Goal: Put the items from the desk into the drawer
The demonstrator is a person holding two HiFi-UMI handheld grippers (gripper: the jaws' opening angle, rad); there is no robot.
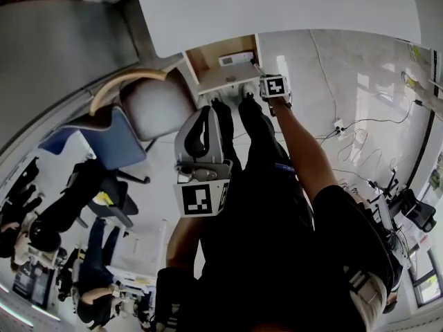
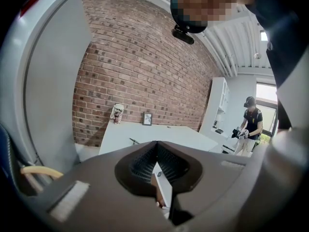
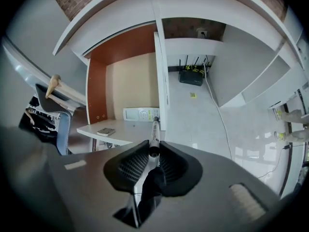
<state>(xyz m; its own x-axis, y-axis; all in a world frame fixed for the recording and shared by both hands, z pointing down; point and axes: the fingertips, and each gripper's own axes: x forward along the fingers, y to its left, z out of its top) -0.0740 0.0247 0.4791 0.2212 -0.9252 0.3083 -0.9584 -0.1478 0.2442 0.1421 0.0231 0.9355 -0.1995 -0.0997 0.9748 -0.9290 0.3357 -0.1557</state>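
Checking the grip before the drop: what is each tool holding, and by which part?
The right tool grips a pen by its near end, the rest sticking out ahead. The left tool is shut on nothing.

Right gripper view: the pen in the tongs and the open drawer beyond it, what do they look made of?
pen: probably plastic. It has a dark, smooth barrel with a slight sheen, though a metal part can't be ruled out.
drawer: likely laminated board. The side wall is flat, matte orange-brown, with a beige panel and white edges, and no grain is visible.
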